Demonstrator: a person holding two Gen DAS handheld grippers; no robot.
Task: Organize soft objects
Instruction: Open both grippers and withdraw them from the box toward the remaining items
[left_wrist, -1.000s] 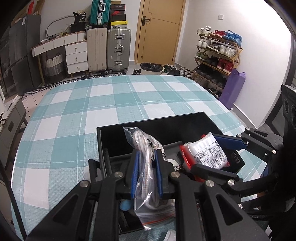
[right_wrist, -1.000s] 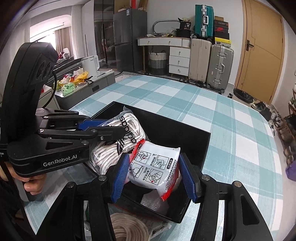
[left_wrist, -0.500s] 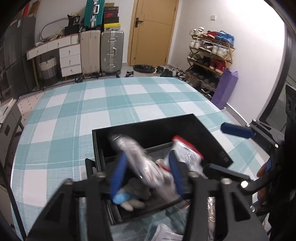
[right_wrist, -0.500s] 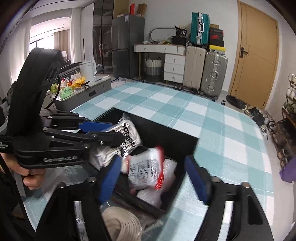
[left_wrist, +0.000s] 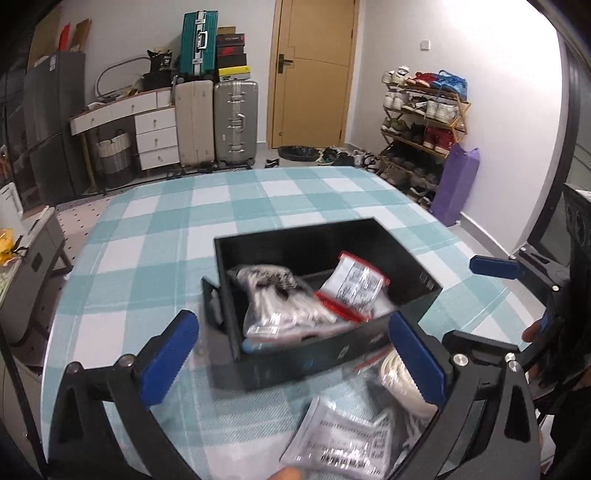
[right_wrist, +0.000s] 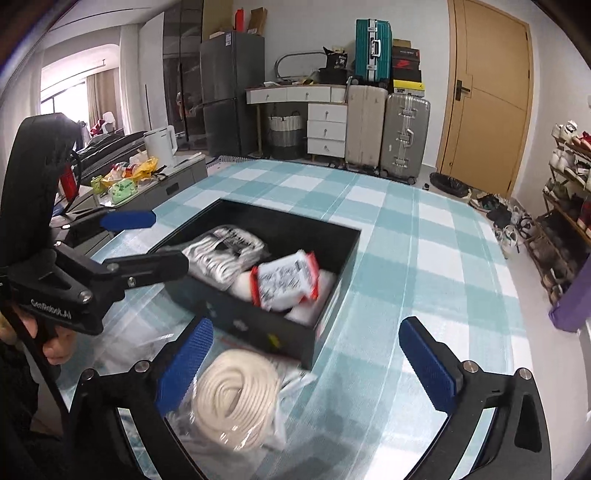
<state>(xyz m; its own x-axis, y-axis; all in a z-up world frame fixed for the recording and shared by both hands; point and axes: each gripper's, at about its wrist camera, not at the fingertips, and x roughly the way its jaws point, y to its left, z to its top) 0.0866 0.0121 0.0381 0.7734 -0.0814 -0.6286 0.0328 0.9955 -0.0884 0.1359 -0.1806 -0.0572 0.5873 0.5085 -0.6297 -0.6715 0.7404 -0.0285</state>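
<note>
A black box (left_wrist: 413, 254) (right_wrist: 332, 317) sits on the checked table. In it lie a clear bag of white cord (left_wrist: 280, 302) (right_wrist: 221, 251) and a red-edged white packet (left_wrist: 351, 284) (right_wrist: 284, 280). My left gripper (left_wrist: 291, 358) is open and empty, pulled back just before the box's near wall. My right gripper (right_wrist: 303, 354) is open and empty, also before the box. A bagged coil of white rope (right_wrist: 240, 398) (left_wrist: 402, 380) lies on the table in front of the box. A silver printed packet (left_wrist: 343, 439) lies beside it.
The teal-and-white checked tablecloth (left_wrist: 184, 221) (right_wrist: 424, 258) stretches beyond the box. The table's right edge (right_wrist: 517, 332) drops to the floor near a shoe rack (left_wrist: 421, 136). Suitcases (left_wrist: 218, 122) and drawers stand at the far wall.
Both grippers opened and let go: the cord bag and the red-edged packet now lie in the box. Both grippers then drew back from it.
</note>
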